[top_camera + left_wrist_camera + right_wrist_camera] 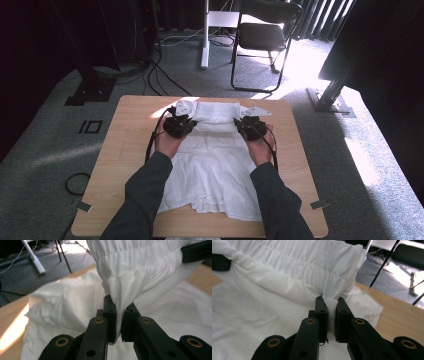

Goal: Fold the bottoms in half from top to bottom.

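Note:
A white garment (212,170) with a gathered elastic waistband (216,112) lies on the wooden table (125,150). Its far waistband end is lifted off the table between the two grippers. My left gripper (180,125) is shut on the left end of the waistband (130,267), cloth pinched between its black jaws (119,315). On the other side, my right gripper (251,127) is shut on the right end of the waistband (312,267), cloth bunched between its pads (331,315). In the left gripper view the other gripper (197,251) shows at the top right.
A black folding chair (265,35) and a white stand (205,35) are on the carpet beyond the table's far edge. Cables (160,75) run over the floor at the far left. A dark metal post base (330,102) stands to the right.

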### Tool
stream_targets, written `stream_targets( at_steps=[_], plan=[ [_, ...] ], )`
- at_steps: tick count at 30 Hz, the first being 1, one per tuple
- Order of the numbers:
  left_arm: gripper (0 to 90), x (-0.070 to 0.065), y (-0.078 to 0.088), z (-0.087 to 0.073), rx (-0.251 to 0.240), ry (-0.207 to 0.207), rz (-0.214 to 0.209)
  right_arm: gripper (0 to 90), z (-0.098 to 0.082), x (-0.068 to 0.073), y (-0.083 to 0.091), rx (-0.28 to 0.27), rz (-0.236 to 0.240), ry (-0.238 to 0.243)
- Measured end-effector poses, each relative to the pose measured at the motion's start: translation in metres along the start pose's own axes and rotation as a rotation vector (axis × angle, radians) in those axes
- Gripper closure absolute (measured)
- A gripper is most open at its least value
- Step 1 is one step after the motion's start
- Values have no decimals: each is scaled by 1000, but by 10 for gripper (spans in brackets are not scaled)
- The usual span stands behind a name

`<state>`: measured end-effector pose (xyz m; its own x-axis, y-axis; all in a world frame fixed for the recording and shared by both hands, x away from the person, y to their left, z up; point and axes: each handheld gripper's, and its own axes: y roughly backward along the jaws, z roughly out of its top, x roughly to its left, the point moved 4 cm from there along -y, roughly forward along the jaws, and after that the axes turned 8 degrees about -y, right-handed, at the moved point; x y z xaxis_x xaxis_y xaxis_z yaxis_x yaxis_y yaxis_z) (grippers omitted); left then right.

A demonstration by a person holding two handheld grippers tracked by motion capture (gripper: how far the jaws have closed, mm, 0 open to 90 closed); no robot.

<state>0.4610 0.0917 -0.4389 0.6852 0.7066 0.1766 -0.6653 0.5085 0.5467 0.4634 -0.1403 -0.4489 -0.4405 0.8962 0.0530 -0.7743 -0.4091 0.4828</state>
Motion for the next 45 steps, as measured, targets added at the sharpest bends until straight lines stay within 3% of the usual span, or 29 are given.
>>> stream_targets(
  at_steps=[2,3,5,8,9,10,12,15,19,20,21,22,23,25,28,29,30,32,36,39,40,41,45],
  plan=[
    [856,0,11,9,-33,8,-23,832,5,0,6,-17,5,-2],
    [856,-1,23,15,-71,29,-50,833,12,1,17,-47,28,-17],
    [856,-4,35,17,-95,31,-74,834,16,3,29,-71,57,-32],
    [856,-10,49,18,-122,17,-92,834,19,10,48,-99,83,-20],
    [856,-16,62,17,-145,-6,-98,834,18,13,55,-104,90,-8],
    [855,-16,62,17,-145,-6,-98,834,18,13,55,-104,90,-8],
    [853,-25,75,6,-154,-12,-134,834,10,20,72,-118,129,8],
    [850,-32,77,-8,-140,-6,-157,833,-10,28,80,-87,152,30],
    [838,-49,65,-59,-68,21,-225,833,-49,36,77,-16,172,40],
    [835,-49,65,-59,-68,21,-225,833,-49,36,77,-16,172,40],
    [835,-54,57,-81,-42,66,-259,832,-72,39,71,32,196,22],
    [835,-54,57,-81,-42,66,-259,832,-72,39,71,32,196,22],
    [834,-59,47,-101,8,90,-277,832,-94,42,64,74,201,9],
    [832,-65,39,-118,47,114,-304,832,-113,43,58,113,214,-13],
    [824,-72,31,-135,96,110,-312,832,-145,44,48,178,230,-60],
    [824,-74,28,-139,113,111,-314,832,-145,44,48,178,230,-60],
    [816,-79,20,-150,162,106,-315,831,-158,45,43,214,224,-62],
    [804,-80,13,-158,185,105,-307,829,-166,46,39,241,222,-59],
    [756,-83,14,-157,185,87,-290,806,-168,47,36,258,207,-48],
    [644,-84,24,-149,162,87,-300,658,-165,46,38,259,210,-58],
    [618,-84,24,-149,162,87,-300,658,-165,46,38,259,210,-58],
    [600,-81,32,-142,132,90,-297,585,-157,43,45,227,216,-68],
    [576,-75,41,-130,94,90,-287,524,-143,35,56,166,219,-90]
  ],
)
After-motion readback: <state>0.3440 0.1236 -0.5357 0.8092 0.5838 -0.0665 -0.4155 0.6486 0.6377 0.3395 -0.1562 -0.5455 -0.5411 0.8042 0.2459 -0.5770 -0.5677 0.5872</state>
